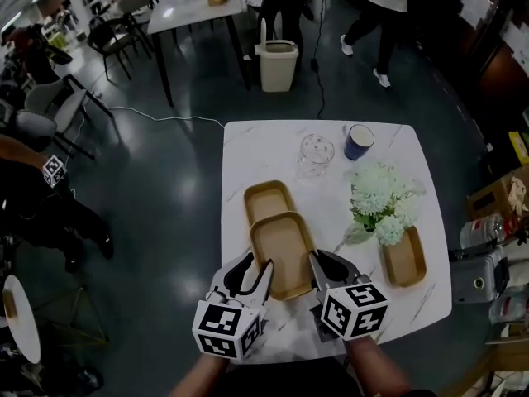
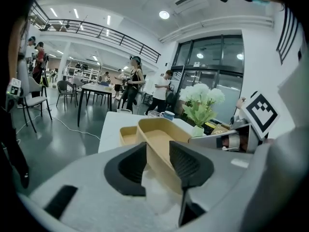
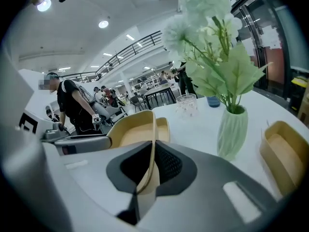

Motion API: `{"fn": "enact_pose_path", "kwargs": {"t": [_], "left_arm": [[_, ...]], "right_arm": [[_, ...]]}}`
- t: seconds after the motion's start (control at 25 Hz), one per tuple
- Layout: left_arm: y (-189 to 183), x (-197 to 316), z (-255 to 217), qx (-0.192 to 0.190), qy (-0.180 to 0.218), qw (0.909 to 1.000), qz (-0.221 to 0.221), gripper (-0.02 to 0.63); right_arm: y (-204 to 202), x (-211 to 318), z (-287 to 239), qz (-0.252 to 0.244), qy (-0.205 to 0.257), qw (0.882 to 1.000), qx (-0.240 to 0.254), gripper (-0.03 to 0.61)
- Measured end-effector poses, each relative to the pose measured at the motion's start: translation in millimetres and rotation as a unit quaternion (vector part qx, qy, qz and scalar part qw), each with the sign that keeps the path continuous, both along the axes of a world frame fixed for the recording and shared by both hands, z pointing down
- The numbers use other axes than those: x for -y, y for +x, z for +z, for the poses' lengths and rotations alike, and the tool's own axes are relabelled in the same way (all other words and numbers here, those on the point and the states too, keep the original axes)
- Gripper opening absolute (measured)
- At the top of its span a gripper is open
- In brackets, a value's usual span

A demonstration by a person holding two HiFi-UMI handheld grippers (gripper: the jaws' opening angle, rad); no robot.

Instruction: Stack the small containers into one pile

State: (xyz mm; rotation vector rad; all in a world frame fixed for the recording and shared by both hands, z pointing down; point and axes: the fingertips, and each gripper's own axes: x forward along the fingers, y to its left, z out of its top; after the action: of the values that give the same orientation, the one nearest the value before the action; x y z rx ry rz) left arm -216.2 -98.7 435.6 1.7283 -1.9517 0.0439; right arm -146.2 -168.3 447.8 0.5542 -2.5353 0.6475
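Tan oblong tray [image 1: 283,251] sits btwn both grippers, near the table's [image 1: 248,139] near edge, a bit left of centre. Its long axis runs from the near edge toward the far edge, open side up. Its far end overlaps the near end of a second tan tray [image 1: 266,198], which lies along the same line.

R gripper [image 1: 324,265]: fingers nearly together, pinching the tray's thin right wall close to the near-right corner. In the right gripper view the rim runs straight btwn the two dark pads [image 3: 166,164].

L gripper [image 1: 253,270]: fingers wide apart, straddling the tray's left wall, one outside, one over the inside. In the left gripper view white table shows in the gap beside the wall, so no clamp there.

A third tan tray [image 1: 404,259] lies by the right edge, well apart. A vase w/ pale green flowers [image 1: 376,201] stands btwn it and the held tray. A clear glass [image 1: 316,154] and a blue mug [image 1: 359,141] stand near the far edge.
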Motion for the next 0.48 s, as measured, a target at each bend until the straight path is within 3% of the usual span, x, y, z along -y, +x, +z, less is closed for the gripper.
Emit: {"fn": "enact_pose_path", "kwargs": {"t": [0.48], "left_arm": [[-66,36,-2,-0.01,0.013,0.9996,0.023,0.14]], "right_arm": [[-62,33,-6,0.034,0.019,0.999,-0.013,0.015]]}}
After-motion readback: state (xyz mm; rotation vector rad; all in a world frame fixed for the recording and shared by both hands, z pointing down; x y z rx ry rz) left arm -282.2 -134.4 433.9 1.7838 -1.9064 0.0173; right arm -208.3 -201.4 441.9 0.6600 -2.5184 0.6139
